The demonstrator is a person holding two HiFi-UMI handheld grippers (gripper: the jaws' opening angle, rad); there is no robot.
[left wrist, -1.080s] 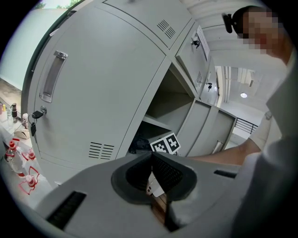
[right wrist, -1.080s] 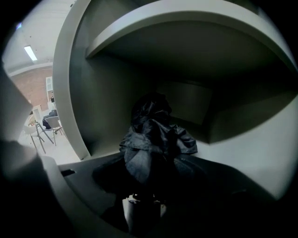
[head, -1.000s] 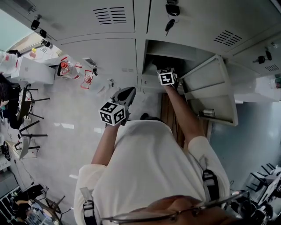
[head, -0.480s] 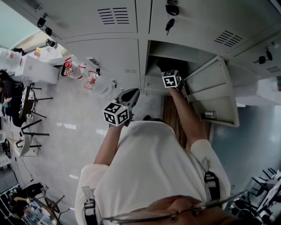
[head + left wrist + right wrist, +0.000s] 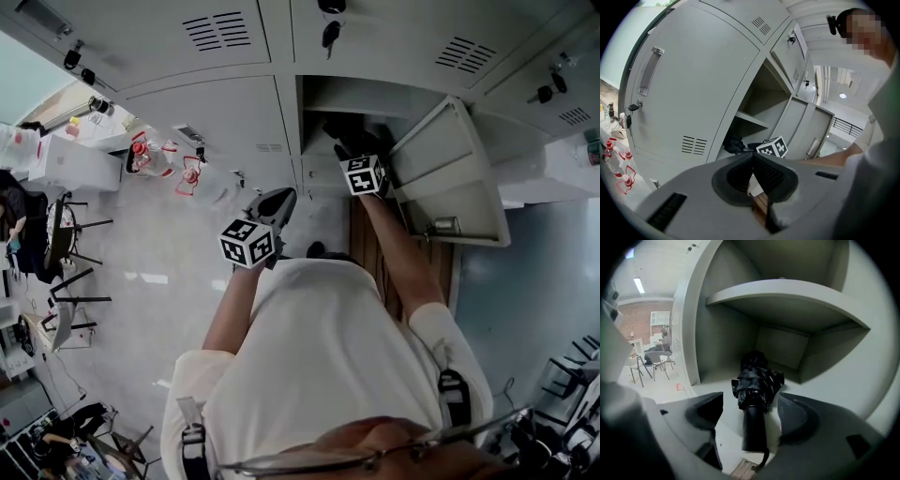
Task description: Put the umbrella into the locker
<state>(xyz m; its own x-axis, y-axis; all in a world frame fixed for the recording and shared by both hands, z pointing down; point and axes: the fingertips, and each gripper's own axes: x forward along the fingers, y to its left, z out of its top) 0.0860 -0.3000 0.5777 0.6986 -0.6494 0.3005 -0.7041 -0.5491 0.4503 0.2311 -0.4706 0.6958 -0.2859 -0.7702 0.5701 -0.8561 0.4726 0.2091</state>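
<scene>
The right gripper (image 5: 750,406) has its two grey jaws spread as wide as they go, and they have just been opening. Between them, pressed by neither pad, lies a black folded umbrella (image 5: 757,380). Its smooth round handle points toward the camera and its crumpled fabric end points toward the back corner. A thin cord hangs from the handle end.

The umbrella rests on the pale grey metal floor (image 5: 825,385) of an open locker compartment, close to the front edge. A grey metal shelf (image 5: 787,291) spans the compartment directly above it.

In the head view, the compartment's grey door (image 5: 450,178) stands swung open just to the right of the person's right forearm (image 5: 398,253). A brown wood-grain strip (image 5: 370,244) runs beneath that forearm.

The left gripper (image 5: 752,157) has its jaws pressed together with nothing between them. It is held outside the locker, in front of the closed grey neighbouring door (image 5: 693,84), which has a handle and louvre slots. A key (image 5: 330,36) hangs from a lock on a door above the open compartment.

Further left on the pale floor stand clear bottles with red trim (image 5: 150,155), and beyond them black chairs (image 5: 66,234). The person's white shirt (image 5: 319,366) fills the lower part of the head view.
</scene>
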